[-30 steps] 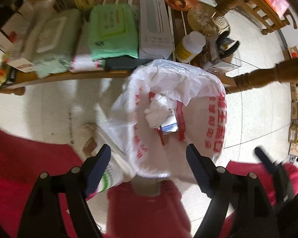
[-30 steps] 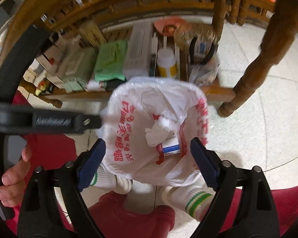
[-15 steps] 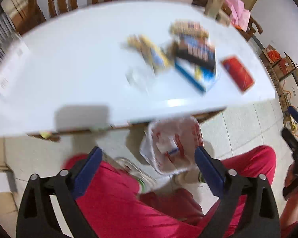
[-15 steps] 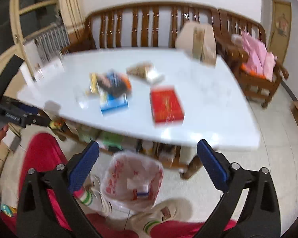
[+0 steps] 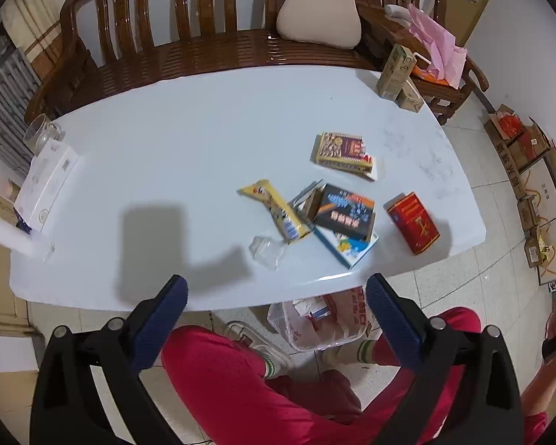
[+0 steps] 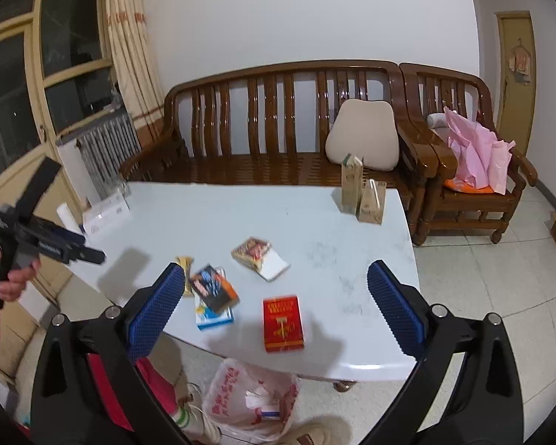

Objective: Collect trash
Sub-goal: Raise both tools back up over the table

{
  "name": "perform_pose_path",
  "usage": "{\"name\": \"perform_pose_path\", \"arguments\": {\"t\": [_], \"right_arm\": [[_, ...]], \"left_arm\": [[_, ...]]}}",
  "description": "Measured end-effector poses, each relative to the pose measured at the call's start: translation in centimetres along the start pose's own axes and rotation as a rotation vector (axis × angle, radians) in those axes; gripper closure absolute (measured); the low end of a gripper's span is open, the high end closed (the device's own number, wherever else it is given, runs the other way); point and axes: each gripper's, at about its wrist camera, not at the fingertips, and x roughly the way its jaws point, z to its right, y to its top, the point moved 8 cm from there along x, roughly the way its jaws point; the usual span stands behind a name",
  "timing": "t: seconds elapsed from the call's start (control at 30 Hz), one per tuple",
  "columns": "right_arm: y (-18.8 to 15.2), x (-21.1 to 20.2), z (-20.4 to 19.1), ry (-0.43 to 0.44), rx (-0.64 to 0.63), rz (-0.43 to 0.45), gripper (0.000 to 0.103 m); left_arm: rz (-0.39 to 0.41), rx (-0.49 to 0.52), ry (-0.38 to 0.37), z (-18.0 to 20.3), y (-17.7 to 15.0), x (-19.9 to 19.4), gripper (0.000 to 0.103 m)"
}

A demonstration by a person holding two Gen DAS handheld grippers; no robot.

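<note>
A wooden slatted bench (image 5: 218, 48) is standing along the far side of a white table (image 5: 189, 141), and a beige cushion (image 5: 318, 13) is leaning against the bench's back. Near the table's front right part, a small cluster of litter is lying: a red box (image 5: 413, 222) is sitting flat, slightly apart from the rest; a black box (image 5: 344, 215) is resting on top of a blue and white box (image 5: 346, 246); a yellow snack wrapper (image 5: 276, 209) is lying just beside them; a crumpled clear plastic piece (image 5: 265, 252) is sitting near the wrapper's end. A patterned packet (image 5: 343, 150) is lying a little farther back. Two tan drink cartons (image 6: 361, 194) are standing at the far right corner.

On the floor under the table's front edge, a white trash bag with red print (image 6: 250, 398) is standing open between the person's feet, with some white paper and a small box inside.

The left gripper (image 5: 276, 309) is hovering above the table's front edge with its jaws spread wide, gripping nothing. The right gripper (image 6: 276, 304) is hanging over the red box, also spread wide and gripping nothing.
</note>
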Motion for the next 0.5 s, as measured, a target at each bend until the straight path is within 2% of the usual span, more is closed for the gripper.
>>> {"name": "perform_pose_path", "arguments": {"t": [0.23,0.5], "right_arm": [[2.6,1.3,1.1,0.014,0.004,-0.022,0.007],[1.1,5.0,0.8,0.023,-0.039,-0.123,0.007]], "left_arm": [[-0.03,0.016,0.031,1.2,2.2,1.1,0.009],[-0.09,-0.037,0.042,0.8,3.8,5.2,0.009]]}}
